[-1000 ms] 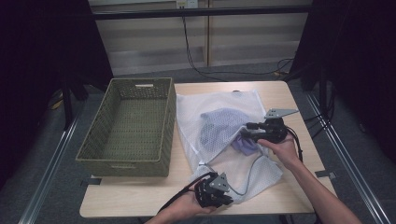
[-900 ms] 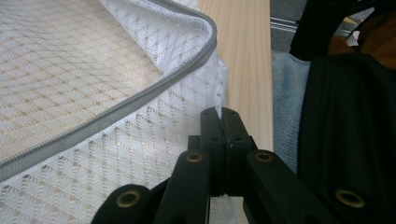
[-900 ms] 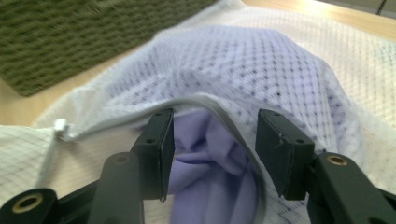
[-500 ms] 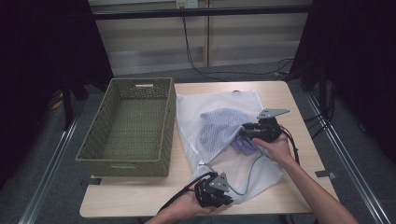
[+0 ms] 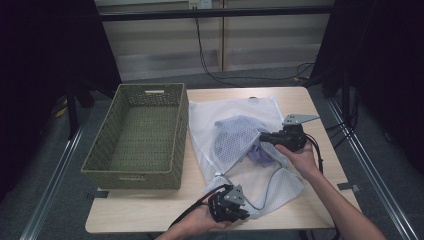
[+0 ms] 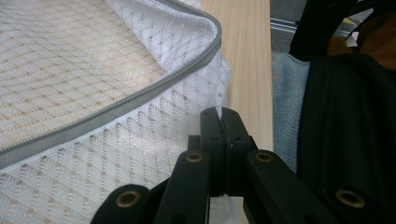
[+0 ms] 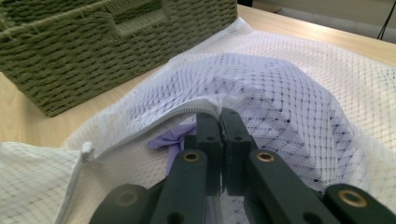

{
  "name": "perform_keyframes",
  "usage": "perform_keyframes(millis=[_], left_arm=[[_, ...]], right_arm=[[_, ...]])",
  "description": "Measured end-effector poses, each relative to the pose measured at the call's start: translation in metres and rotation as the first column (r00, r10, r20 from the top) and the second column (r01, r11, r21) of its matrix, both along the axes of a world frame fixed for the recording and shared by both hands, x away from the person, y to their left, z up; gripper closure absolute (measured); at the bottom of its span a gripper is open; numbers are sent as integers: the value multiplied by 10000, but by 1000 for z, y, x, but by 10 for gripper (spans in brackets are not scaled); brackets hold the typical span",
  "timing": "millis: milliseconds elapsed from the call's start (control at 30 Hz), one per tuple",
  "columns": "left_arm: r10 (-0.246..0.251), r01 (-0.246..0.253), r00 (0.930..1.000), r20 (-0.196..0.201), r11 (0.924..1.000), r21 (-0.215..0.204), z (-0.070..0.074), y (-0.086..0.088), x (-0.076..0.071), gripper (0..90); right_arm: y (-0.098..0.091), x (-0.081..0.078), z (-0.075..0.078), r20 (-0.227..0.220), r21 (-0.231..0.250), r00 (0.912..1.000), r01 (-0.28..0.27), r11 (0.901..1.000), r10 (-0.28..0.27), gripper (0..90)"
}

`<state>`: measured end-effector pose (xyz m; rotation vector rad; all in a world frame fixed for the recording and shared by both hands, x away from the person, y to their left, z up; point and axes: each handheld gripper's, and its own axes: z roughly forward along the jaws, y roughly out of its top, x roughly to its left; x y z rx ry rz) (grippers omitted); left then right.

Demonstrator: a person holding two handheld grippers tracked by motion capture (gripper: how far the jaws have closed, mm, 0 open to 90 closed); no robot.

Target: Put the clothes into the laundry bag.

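Note:
A white mesh laundry bag (image 5: pixel 235 112) lies on the wooden table (image 5: pixel 300 100), with a purple garment (image 5: pixel 235 135) inside it. In the right gripper view the garment (image 7: pixel 175 137) peeks out under the bag's zip edge (image 7: pixel 187 111). My right gripper (image 5: pixel 263 136) has just closed its jaws, and they stand shut (image 7: pixel 219 116) on that edge of the bag's opening. Near the table's front edge my left gripper (image 5: pixel 241 212) is shut on the bag's near corner. Its jaws (image 6: pixel 219 114) pinch the mesh just below the grey zip (image 6: pixel 116 109).
A green woven basket (image 5: pixel 177 135) stands empty left of the bag, close against it, and shows as a wall (image 7: pixel 93 42) in the right gripper view. Beside my left gripper is the table's front edge (image 6: pixel 268 93), then the person's clothing. Bare tabletop (image 5: pixel 150 212) lies front left.
My right gripper has edged left onto the bag's opening and its jaws have gone from open to shut on the zip edge. The left gripper has kept still.

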<state>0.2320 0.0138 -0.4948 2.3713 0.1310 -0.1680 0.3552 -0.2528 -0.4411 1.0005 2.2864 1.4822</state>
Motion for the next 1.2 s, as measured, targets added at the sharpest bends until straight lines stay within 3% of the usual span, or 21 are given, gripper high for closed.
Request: perform_keyframes(millis=[500, 933, 1200], left_arm=[[-3, 3, 10000, -6, 10000, 23, 0, 0, 0, 896], [64, -64, 10000, 64, 10000, 56, 1, 0, -1, 896], [38, -38, 10000, 25, 10000, 25, 0, 0, 0, 896]], right_arm=[[-4, -12, 20, 340, 482, 9986, -421, 9979, 405, 888], [-6, -29, 38, 598, 543, 9928, -1070, 9928, 1038, 889], [-5, -44, 39, 461, 512, 9884, -1467, 9878, 1444, 888]])
